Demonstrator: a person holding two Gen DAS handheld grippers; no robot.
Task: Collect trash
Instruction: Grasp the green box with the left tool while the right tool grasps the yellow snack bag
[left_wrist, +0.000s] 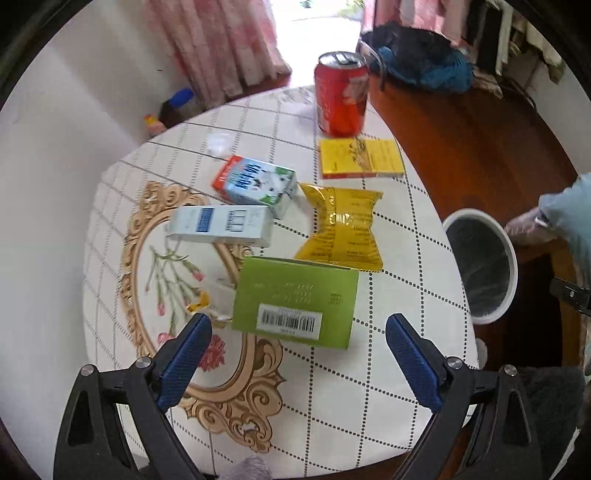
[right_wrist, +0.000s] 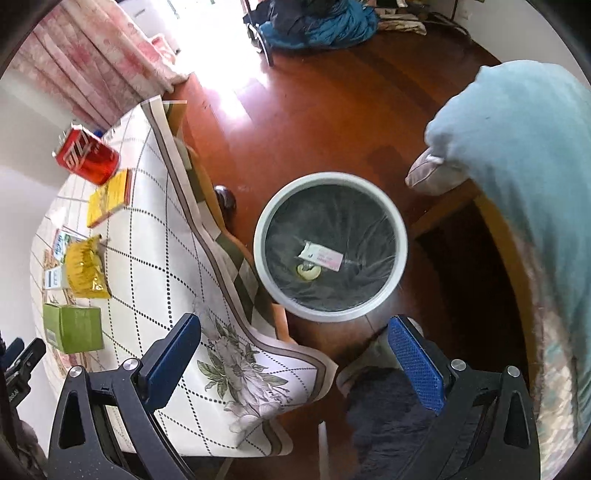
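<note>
We've got the left gripper (left_wrist: 298, 350) hanging over the table (left_wrist: 369, 406) with its jaws spread wide and nothing between them, fingers pointing at the green box (left_wrist: 295, 302) just ahead. The right gripper (right_wrist: 293, 354) is off the table's right edge, tilted down over the floor, also wide apart and empty.

The trash bin (right_wrist: 400, 236) sits on the wooden floor just right of the table, white rim, dark liner. Inside we can see a small white-and-pink packet (right_wrist: 320, 256) and something round and pale (right_wrist: 308, 272) next to it, maybe a cap, hard to say from here.

Still on the table: green box nearest, yellow snack bag (left_wrist: 341, 229) just behind it, two milk cartons (left_wrist: 240, 206) to the left touching each other, a flat yellow packet (left_wrist: 360, 158) further back, and the red soda can (left_wrist: 341, 94) upright at the far edge.
</note>
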